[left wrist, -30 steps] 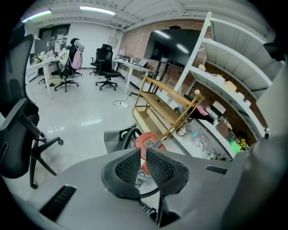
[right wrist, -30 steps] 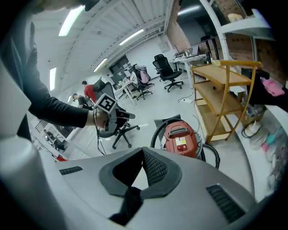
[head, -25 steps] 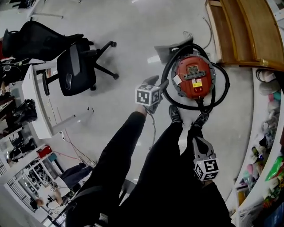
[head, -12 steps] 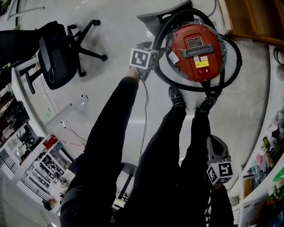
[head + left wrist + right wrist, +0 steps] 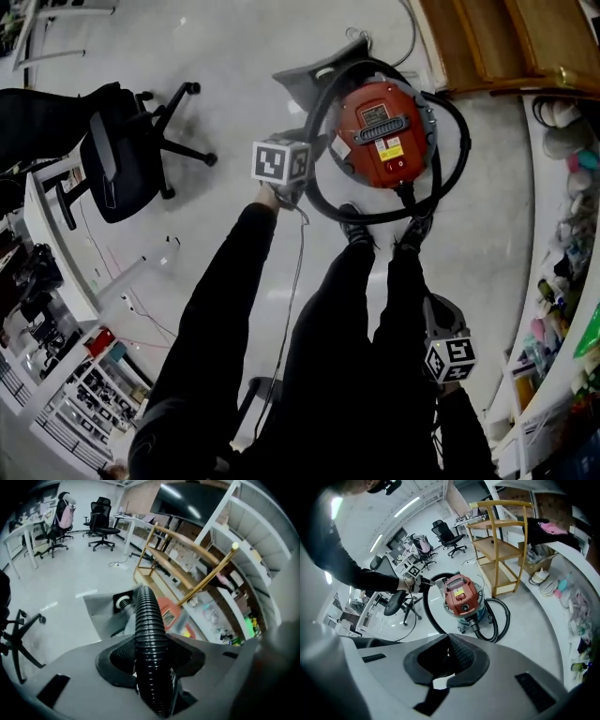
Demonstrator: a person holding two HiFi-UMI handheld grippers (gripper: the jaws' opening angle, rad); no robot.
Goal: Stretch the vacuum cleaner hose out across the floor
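Observation:
A red vacuum cleaner [image 5: 380, 131] stands on the floor just ahead of the person's shoes. Its black ribbed hose [image 5: 461, 141] lies coiled in a loop round it. My left gripper [image 5: 311, 155] is at the loop's left side. In the left gripper view the hose [image 5: 147, 620] runs straight between the jaws of my left gripper [image 5: 152, 663]; they have just been closing and the pads now press on it. My right gripper [image 5: 436, 314] hangs beside the person's right leg. It is shut with nothing in it [image 5: 449, 660], and looks toward the vacuum cleaner [image 5: 459, 592].
A grey floor nozzle [image 5: 314, 75] lies behind the vacuum. A wooden shelf unit [image 5: 497, 42] stands at the back right, and a white counter [image 5: 562, 187] with small items runs along the right. A black office chair [image 5: 122, 155] and desks [image 5: 56, 244] stand at the left.
My left gripper has dropped to the hose at the vacuum's left side and closed on it. My right gripper has sunk lower beside the leg.

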